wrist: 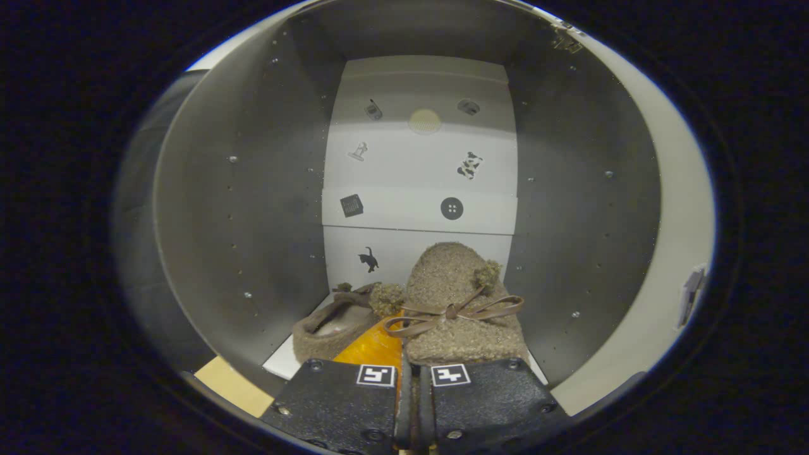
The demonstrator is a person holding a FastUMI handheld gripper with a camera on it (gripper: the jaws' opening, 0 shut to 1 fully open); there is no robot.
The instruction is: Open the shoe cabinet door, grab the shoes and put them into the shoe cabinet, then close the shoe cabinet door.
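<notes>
The shoe cabinet (pixel 253 189) stood open, its door out of sight. One shoe (pixel 332 325) lay on the cabinet floor; the second shoe (pixel 458 303) sat just ahead of the tool (pixel 409 373), whose fingers were nearly together, apparently pinching its heel edge. Releasing it and closing the door remained.

The gripper (pixel 411 379) pointed into the open shoe cabinet (pixel 208 208), its fingers drawn almost together and pinching the heel of a fuzzy tan slipper (pixel 458 297) with a brown bow (pixel 452 313). A second matching slipper (pixel 332 325) lay on its side just left. Small pictures dotted the white back panel (pixel 417 177).
</notes>
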